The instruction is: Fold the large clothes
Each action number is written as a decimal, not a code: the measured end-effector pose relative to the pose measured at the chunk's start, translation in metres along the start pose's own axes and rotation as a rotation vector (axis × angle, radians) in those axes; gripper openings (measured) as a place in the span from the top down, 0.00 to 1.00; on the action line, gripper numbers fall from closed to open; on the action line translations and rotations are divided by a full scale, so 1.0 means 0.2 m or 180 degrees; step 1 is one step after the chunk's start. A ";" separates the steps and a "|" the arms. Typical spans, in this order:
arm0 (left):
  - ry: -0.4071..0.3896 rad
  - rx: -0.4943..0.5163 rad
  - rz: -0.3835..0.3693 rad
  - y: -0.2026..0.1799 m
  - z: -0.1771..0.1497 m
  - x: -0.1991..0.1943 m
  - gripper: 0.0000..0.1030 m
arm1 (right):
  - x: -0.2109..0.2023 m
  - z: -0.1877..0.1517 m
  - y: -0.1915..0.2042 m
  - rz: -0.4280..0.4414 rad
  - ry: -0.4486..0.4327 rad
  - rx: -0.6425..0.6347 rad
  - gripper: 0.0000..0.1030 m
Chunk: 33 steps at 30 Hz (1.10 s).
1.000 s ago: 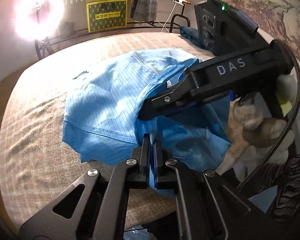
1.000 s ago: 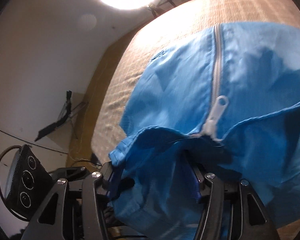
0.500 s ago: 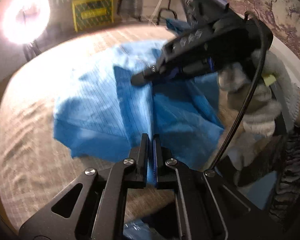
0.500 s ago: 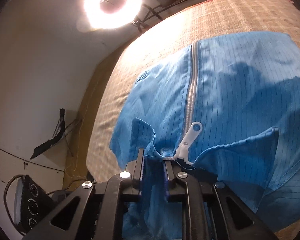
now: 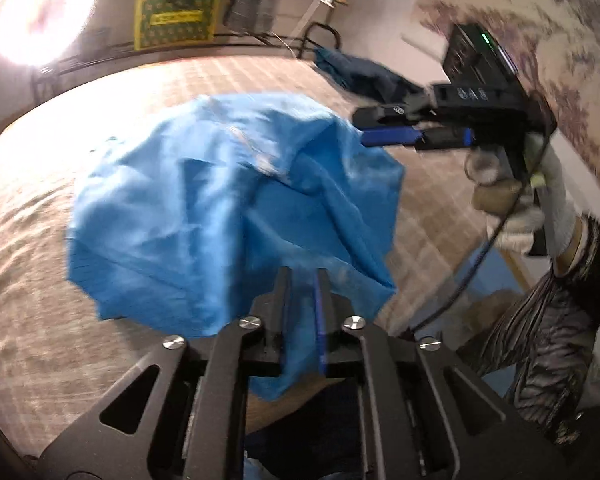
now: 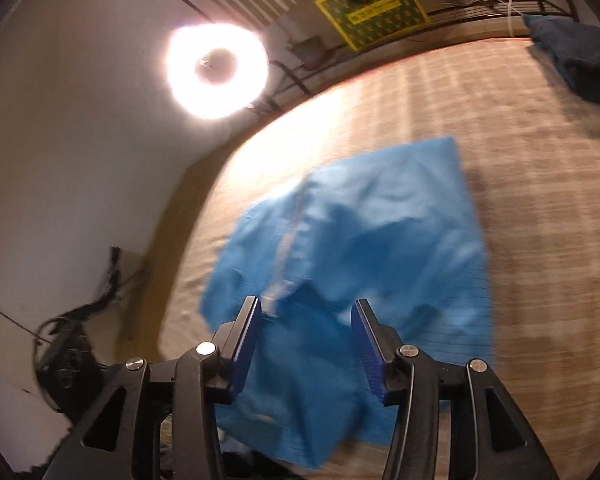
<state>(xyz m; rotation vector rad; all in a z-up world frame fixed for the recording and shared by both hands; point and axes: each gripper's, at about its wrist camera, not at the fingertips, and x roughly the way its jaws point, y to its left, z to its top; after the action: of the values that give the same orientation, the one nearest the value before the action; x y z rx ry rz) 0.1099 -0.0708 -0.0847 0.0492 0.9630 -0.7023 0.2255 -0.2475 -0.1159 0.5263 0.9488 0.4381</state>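
Beige bedspread [image 5: 40, 240] under blue garment [image 5: 204, 208] (crumpled)

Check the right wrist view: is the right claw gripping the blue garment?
No. The right claw stands open, its jaws having just been opening, with the blue garment lying loose on the bed beyond its pads.

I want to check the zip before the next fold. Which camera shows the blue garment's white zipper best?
The right wrist view: the white zipper runs as a pale line down the blue striped garment toward the open right gripper. The left wrist view shows only blurred pale flecks on the bunched cloth.
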 end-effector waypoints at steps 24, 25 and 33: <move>0.0009 -0.0043 0.0493 0.02 -0.10 0.01 0.75 | 0.12 -0.46 0.22 -0.1287 0.0658 -0.1136 0.93; -0.0046 -0.0125 0.0406 0.05 -0.09 -0.03 0.75 | 0.07 -0.45 0.23 -0.1213 0.0589 -0.1214 0.91; -0.0293 -0.1319 0.0622 0.63 -0.09 -0.16 0.51 | -0.25 -0.32 0.11 -0.0551 0.0087 -0.0975 0.43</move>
<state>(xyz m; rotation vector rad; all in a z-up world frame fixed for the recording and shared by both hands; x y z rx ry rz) 0.1564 0.0503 -0.1042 -0.2486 0.9835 -0.3137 0.1438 -0.2429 -0.1007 0.1594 0.9245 0.4255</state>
